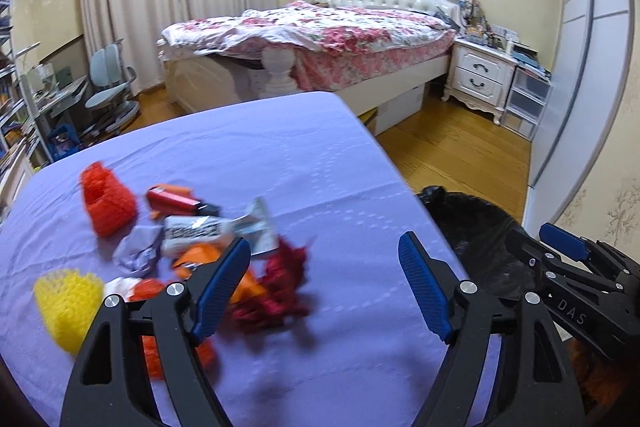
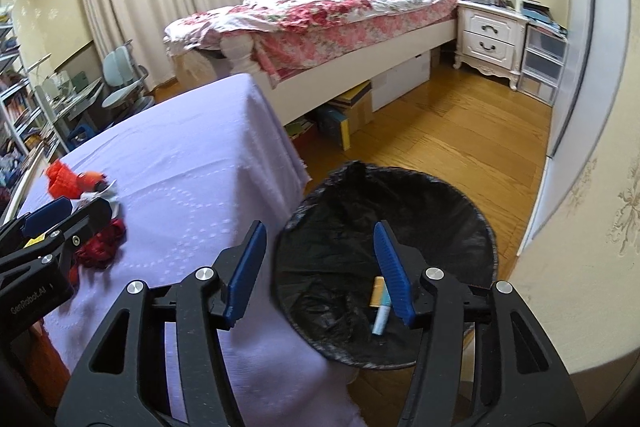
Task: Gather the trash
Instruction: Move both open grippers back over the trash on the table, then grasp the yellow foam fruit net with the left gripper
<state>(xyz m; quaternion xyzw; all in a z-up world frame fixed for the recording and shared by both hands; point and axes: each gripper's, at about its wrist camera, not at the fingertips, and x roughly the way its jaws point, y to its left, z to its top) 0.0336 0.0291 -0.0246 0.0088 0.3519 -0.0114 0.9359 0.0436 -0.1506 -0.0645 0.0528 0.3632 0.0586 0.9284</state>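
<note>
The left gripper (image 1: 324, 255) tilts down over the lilac-covered table (image 1: 248, 155), its blue pads wide apart with nothing between them. Just beyond its left finger lies the trash pile (image 1: 208, 239): red, orange and yellow mesh pieces, wrappers, crumpled paper. The right gripper (image 2: 320, 247) angles down past the table's right edge, over the black-lined bin (image 2: 460, 219), jaws parted and empty. A small wrapper (image 2: 380, 307) lies inside the bin. The bin stands on the wooden floor (image 2: 460, 135) just beside the table's corner. Bare cloth stretches from the pile to that edge; beyond the table open floor reaches the bed (image 2: 320, 11).
</note>
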